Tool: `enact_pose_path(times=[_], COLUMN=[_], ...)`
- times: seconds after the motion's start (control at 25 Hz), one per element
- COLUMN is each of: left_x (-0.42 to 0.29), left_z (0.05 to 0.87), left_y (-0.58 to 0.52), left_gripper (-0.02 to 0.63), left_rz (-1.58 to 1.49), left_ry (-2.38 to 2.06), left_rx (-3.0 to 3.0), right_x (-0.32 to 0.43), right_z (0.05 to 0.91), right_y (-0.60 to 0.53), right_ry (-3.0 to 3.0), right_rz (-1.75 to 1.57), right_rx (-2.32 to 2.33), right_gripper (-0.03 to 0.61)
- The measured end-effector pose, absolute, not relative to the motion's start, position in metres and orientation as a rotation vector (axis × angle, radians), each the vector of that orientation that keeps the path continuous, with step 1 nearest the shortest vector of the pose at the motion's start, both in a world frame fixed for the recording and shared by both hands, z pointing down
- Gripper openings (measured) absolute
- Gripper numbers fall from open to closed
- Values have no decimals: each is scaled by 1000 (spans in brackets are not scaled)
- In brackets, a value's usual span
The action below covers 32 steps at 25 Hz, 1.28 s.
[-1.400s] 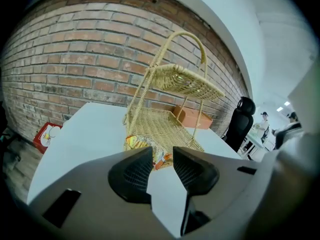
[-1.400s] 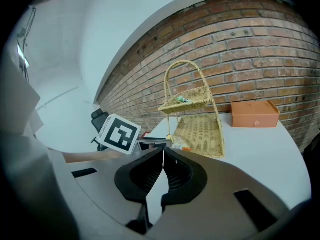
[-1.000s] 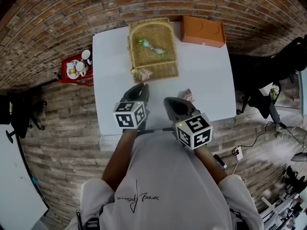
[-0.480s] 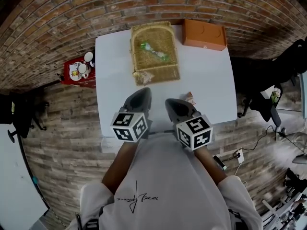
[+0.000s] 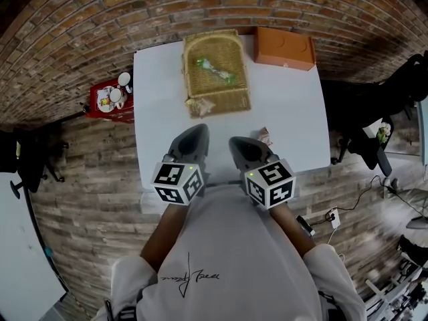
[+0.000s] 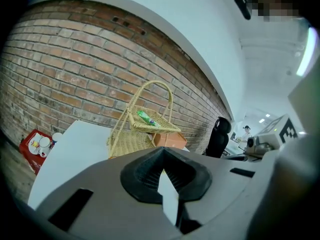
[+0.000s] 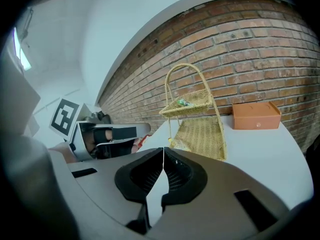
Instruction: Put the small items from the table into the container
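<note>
Illumination is even and diffuse in all three views. Only faint, soft shadows fall on the table (image 5: 287,105), which is the brightest surface in the head view and shows no clipping.

Wide-angle distortion is strong. The courses of the brick wall (image 5: 100,19) bow into arcs, and the picture corners fall off to black. The floor (image 5: 374,199) at the far right of the head view is smeared.

In the left gripper view a ceiling light (image 6: 301,51) at upper right flares, and the room on the right is washed out. In the right gripper view a bright strip (image 7: 16,46) at far left glares likewise.

The bodies of the left gripper (image 6: 162,155) and right gripper (image 7: 163,153), near the lens, render dim grey and slightly soft.
</note>
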<state>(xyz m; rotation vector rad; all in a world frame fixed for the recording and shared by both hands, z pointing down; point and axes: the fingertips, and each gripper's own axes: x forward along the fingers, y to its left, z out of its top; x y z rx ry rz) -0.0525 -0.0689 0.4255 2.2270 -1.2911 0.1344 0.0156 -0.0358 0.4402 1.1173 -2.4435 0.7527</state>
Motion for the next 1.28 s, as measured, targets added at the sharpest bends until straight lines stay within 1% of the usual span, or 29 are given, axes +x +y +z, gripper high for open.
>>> enact_pose_path(times=[0.44,1.28], left_x=[-48,-9], left_z=[425,433], left_y=[-56,-38], left_gripper=[8,9], left_rz=[84,159], left_ry=[-1248,-1094], left_rx=[2218,2268], right_x=[12,58], right_z=[443,463], right_y=[-22,-3], right_ry=[-2432,-2310], right_rz=[763,857], right_rx=[1089,1300], right_gripper=[23,23])
